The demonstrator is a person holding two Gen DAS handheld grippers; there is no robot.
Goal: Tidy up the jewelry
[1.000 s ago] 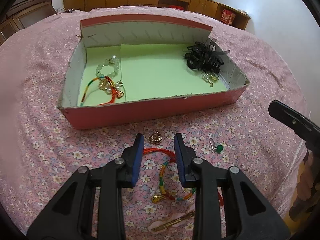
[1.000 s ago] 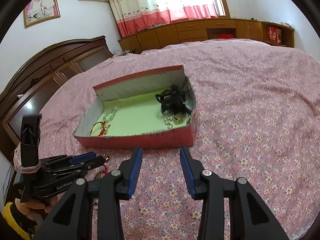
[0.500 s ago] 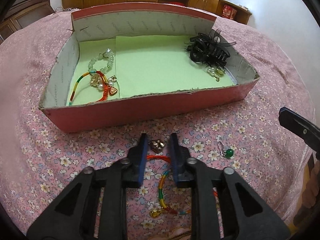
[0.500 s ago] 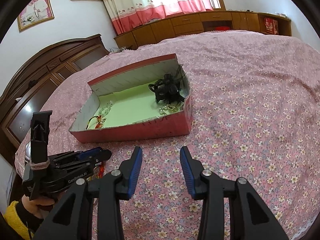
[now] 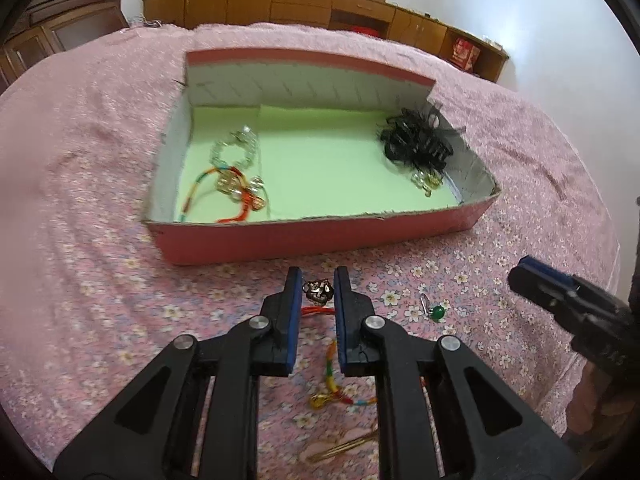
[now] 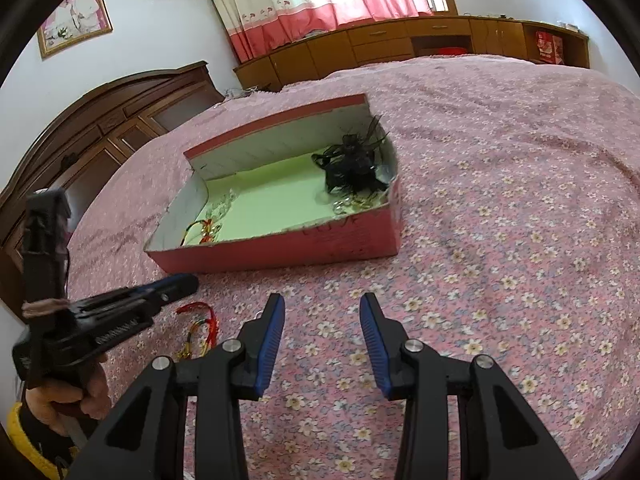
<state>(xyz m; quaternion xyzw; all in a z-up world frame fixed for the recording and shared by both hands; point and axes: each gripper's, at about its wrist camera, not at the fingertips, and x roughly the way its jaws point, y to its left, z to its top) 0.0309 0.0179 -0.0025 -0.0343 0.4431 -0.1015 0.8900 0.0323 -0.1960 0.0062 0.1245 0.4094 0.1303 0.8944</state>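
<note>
My left gripper is shut on a small gold-brown charm and holds it just in front of the red box. The box has a green floor with a bead bracelet, a coloured cord bracelet at left and a black hair clip at right. A coloured cord bracelet lies on the bed under the left gripper. My right gripper is open and empty above the bedspread, in front of the box.
A green bead earring lies on the pink floral bedspread right of the left gripper. A gold hair pin lies near the bottom. Wooden cabinets stand behind the bed.
My left gripper closed on the gold-brown charm and lifted away from the bed. The right gripper stayed open and shifted a little.
</note>
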